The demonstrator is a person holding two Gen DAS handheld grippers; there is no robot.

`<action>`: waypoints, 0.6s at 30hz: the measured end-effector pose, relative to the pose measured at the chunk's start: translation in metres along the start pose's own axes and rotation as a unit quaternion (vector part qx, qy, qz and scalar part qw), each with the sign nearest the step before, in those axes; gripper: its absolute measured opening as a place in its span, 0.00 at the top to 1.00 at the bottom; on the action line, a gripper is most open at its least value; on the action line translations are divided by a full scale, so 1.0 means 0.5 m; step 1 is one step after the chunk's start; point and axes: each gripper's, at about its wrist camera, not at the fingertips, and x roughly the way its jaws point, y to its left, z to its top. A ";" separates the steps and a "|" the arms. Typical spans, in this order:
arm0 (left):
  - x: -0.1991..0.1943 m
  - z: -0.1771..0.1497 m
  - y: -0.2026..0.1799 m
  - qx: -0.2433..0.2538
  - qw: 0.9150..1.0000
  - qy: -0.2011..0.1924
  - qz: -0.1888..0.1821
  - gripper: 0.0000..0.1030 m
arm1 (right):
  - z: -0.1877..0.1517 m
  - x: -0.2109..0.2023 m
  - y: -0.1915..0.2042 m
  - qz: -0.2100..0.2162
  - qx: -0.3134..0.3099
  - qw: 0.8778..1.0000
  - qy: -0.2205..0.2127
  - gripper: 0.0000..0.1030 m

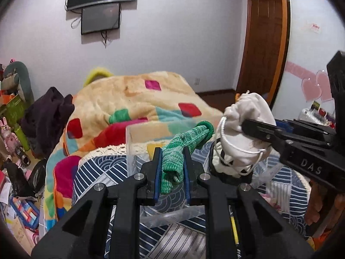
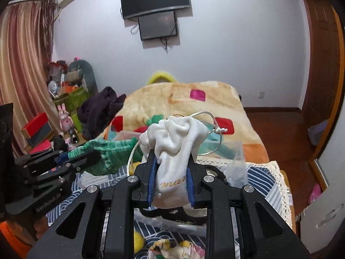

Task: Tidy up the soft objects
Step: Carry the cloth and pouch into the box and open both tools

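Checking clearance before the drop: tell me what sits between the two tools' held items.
Nothing solid. In the left wrist view the green knit sock in the left tool and the white drawstring pouch in the right tool hang side by side, slightly apart.

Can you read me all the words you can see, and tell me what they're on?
"DAS": on the right gripper body, left wrist view.
"GenRobot.AI": on the left gripper body, right wrist view.
Gold stitched word on the white pouch: too blurred to read.
Red sign on the wall: too small to read.
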 end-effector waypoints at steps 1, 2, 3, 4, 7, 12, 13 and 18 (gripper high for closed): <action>0.007 -0.001 0.000 0.001 1.000 0.004 0.000 0.84 | 0.000 0.007 -0.002 -0.001 -0.001 1.000 0.006 0.79; 0.015 -0.004 -0.003 0.002 1.000 0.009 0.001 0.84 | -0.001 0.017 -0.002 -0.002 -0.002 1.000 0.015 0.79; 0.026 -0.007 -0.007 0.007 1.000 0.015 0.003 0.84 | -0.005 0.030 -0.001 -0.003 -0.004 1.000 0.025 0.79; 0.032 -0.008 -0.011 0.010 1.000 0.019 0.003 0.84 | -0.006 0.036 -0.003 -0.004 -0.005 1.000 0.031 0.79; 0.054 -0.017 -0.024 0.027 0.999 0.032 0.012 0.84 | -0.013 0.058 -0.003 -0.005 -0.009 0.998 0.055 0.79; 0.060 -0.023 -0.030 0.030 0.999 0.039 0.002 0.82 | -0.029 0.084 -0.011 0.004 -0.011 0.996 0.088 0.79; 0.059 -0.023 -0.031 0.032 0.999 0.040 -0.001 0.80 | -0.030 0.086 -0.011 0.004 -0.011 0.996 0.093 0.79; 0.052 -0.023 -0.032 0.036 0.998 0.043 -0.004 0.71 | -0.040 0.091 -0.008 0.008 -0.023 0.994 0.109 0.77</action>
